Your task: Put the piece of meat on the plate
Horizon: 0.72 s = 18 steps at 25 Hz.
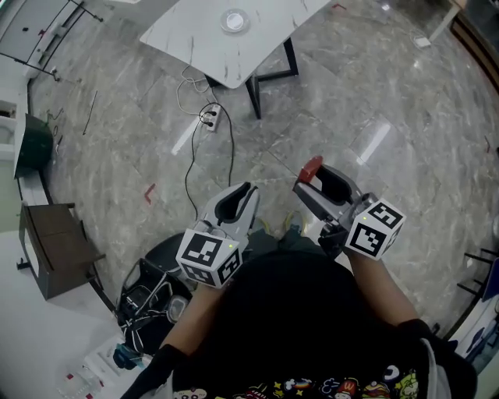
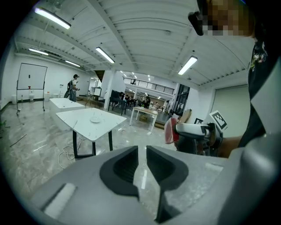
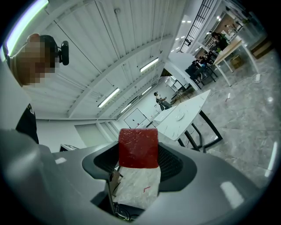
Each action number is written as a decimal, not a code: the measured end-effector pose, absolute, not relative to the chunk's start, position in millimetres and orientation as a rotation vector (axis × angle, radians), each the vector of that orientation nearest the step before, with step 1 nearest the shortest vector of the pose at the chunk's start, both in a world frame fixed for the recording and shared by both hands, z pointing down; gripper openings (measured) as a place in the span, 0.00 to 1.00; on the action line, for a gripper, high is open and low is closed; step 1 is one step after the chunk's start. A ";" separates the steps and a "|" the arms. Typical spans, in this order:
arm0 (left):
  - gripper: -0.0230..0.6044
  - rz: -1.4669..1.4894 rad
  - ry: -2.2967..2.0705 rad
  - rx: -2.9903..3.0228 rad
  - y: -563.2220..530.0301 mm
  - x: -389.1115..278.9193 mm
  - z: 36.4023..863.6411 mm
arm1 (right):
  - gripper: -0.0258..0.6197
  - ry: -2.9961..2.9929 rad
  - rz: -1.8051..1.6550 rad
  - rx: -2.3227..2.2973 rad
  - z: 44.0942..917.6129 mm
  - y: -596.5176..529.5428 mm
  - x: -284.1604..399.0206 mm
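Between the jaws of the right gripper [image 1: 313,176] a piece of meat [image 3: 138,148] was pinched: a red, flat block with rounded corners, only its tip showing from above. The left gripper [image 2: 141,160] beside it stood slightly spread, empty. Well apart, the plate [image 1: 234,20] lay on the white surface [image 1: 195,43], too small for detail.

The person wears a black cartoon-print shirt [image 1: 312,327]; the grey left gripper [image 1: 248,191] and right gripper [image 1: 306,178] bear black-and-white marker cubes [image 1: 209,257].
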<state>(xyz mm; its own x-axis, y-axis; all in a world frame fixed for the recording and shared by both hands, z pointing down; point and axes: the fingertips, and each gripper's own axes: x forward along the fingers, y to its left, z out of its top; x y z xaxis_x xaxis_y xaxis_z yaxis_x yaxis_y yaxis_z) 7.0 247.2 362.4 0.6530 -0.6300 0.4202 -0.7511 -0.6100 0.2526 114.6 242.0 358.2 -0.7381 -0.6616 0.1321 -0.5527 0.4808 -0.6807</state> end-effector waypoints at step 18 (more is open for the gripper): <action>0.13 0.335 -1.056 2.485 230.1 14.4 363.9 | 0.50 2.644 -1.078 -1.110 358.6 230.9 111.9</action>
